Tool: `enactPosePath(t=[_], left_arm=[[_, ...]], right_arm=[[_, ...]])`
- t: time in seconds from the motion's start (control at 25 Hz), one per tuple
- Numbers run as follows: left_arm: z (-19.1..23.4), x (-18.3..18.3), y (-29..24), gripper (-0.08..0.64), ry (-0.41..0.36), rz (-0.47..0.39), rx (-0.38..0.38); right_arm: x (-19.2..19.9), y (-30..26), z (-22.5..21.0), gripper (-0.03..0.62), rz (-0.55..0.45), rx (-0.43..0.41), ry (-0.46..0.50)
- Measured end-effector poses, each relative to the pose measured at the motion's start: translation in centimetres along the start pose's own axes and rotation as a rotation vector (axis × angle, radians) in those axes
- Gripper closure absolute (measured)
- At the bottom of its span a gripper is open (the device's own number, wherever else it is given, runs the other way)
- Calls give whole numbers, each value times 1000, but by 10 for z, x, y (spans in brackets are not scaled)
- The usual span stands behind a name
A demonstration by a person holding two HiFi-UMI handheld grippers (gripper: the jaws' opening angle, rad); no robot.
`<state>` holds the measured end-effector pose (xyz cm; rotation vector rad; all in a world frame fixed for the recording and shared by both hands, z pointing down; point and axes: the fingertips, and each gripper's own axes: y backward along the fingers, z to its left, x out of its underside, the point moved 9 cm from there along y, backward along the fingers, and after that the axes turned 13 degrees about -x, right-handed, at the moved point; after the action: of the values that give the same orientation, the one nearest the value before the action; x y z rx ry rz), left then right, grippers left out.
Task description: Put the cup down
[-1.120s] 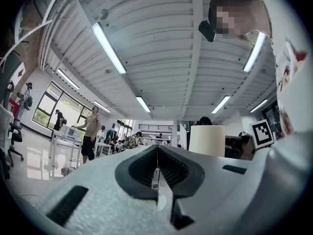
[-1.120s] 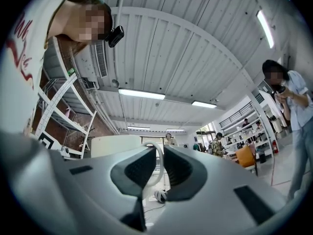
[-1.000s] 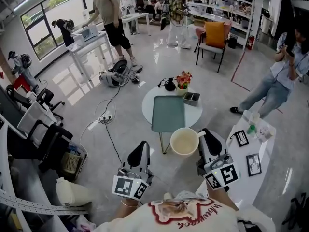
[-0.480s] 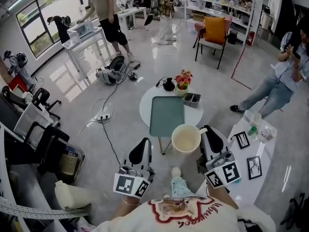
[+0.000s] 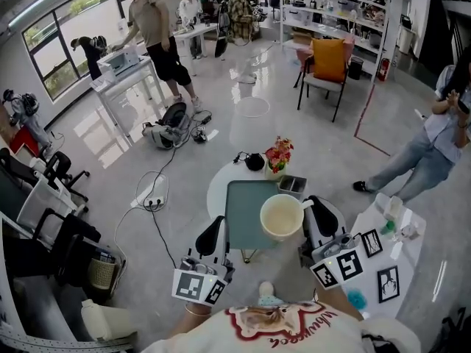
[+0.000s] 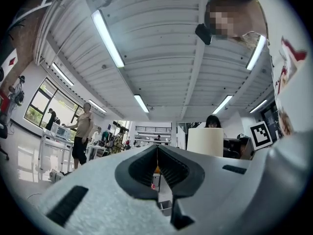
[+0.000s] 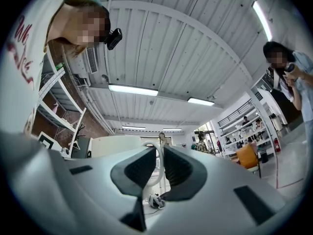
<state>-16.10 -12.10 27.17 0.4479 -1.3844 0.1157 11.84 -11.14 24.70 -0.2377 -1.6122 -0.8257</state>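
A cream cup (image 5: 281, 217) hangs in the air over the near edge of a round white table (image 5: 222, 176). My right gripper (image 5: 312, 210) is shut on its handle (image 7: 157, 161), which shows pinched between the jaws in the right gripper view. The cup's body (image 7: 115, 146) stands to the left of those jaws. My left gripper (image 5: 215, 235) is held low at the left, shut with nothing in it. The cup (image 6: 205, 142) shows beyond it in the left gripper view.
A grey-green tray (image 5: 250, 212) lies on the round table, with a flower pot (image 5: 278, 155), a black object (image 5: 255, 161) and a small grey box (image 5: 291, 185) behind it. A white side table (image 5: 383, 248) with picture frames stands right. Cables cross the floor at left.
The round table and tray have come closer beneath me, and the cup held by my right gripper now overlaps the tray's near right corner. Both grippers keep their hold and pose.
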Motion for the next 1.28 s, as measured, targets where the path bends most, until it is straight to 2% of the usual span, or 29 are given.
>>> enactPosePath(t=[0.44,0.56,0.88,1.28], left_arm=[[21,19,-76,546,-3,-10,-27],[30,22,-81,546,-1,2,-37],[48,42,-98,546,18,39,-8],[64,61,-107,546,39,82,-6]], right_arm=[[30,-56,-69,538,-8,-22,-36],[41,-61,-72,538,-15,-22,-68],[75,-67,-78,538,17,48,-69],[104,-83,-87,538,51,55,-72]])
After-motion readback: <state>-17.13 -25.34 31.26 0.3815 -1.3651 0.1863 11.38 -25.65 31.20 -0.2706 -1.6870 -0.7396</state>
